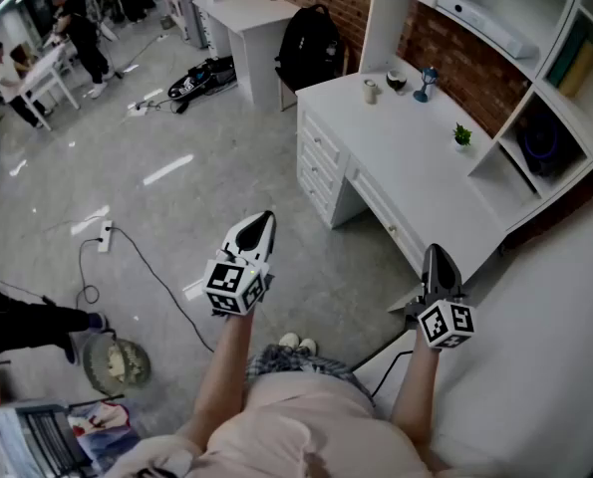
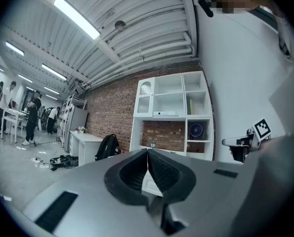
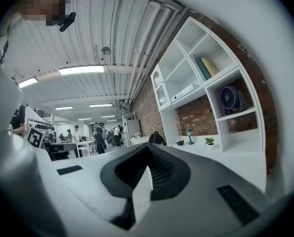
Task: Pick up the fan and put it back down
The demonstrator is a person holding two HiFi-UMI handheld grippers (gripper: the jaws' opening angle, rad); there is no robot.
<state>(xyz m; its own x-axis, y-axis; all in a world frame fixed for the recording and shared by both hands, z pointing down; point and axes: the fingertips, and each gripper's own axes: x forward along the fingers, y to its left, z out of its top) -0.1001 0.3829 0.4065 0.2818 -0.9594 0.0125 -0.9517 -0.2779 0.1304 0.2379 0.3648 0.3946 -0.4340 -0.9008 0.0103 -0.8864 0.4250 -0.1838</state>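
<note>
Fan [image 3: 230, 98]: small, round, dark. Stands in a lower shelf [image 1: 575, 108] compartment above the white surface [image 1: 416, 167], well apart from both grippers; probably light, stiff plastic with a delicate grille; best taken by its base or rim. Left gripper [image 1: 264, 219]: jaws pressed together, empty; right gripper [image 1: 433, 254]: likewise.

I saw the plant [image 1: 462, 136] on the desk [image 1: 406, 167], the fan [image 1: 542, 139] in a shelf compartment [image 1: 500, 164] behind the desk, and the backpack [image 1: 309, 48] past its far end.

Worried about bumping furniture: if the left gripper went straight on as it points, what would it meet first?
Likely the white desk, at its drawer front; nothing nearer shows in that line, though depth is unclear.
</note>
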